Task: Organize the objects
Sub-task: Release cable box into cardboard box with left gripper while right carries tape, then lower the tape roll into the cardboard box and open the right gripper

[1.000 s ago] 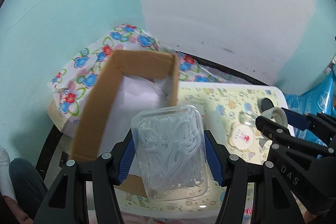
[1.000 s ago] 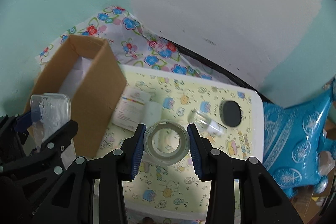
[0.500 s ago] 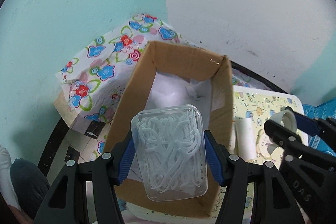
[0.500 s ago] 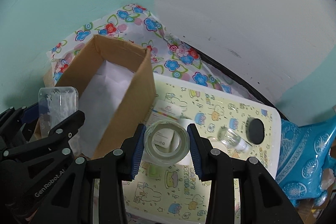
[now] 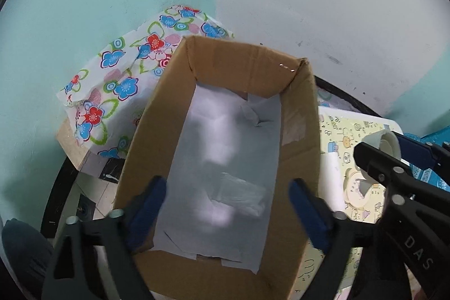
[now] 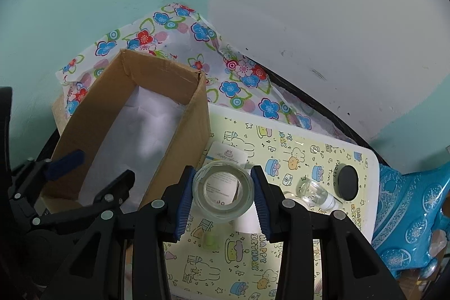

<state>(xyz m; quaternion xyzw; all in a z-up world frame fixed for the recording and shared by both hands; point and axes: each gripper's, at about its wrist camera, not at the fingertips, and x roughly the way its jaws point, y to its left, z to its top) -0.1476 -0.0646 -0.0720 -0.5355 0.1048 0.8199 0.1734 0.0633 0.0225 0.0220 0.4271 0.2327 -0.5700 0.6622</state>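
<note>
A brown cardboard box (image 5: 247,66) lined with white paper stands open below my left gripper (image 5: 227,204), which is open and empty over the box's near end. A blurred clear plastic container (image 5: 242,193) lies on the paper inside the box. The box also shows in the right wrist view (image 6: 180,131). My right gripper (image 6: 223,190) is shut on a roll of clear tape (image 6: 223,191) and holds it above the yellow cartoon-print tray (image 6: 281,243), just right of the box. The left gripper (image 6: 92,173) shows at the left of that view.
On the tray lie a small clear glass bottle (image 6: 315,191), a black oval lid (image 6: 348,182), a white printed card (image 6: 227,156) and a white tube (image 6: 247,224). A floral cloth (image 6: 242,75) covers the table behind. A blue foil balloon (image 6: 407,210) is at the right.
My left gripper opened and let go of the clear plastic container, which now lies in the box. My right gripper, still holding the tape, shifted slightly toward the box.
</note>
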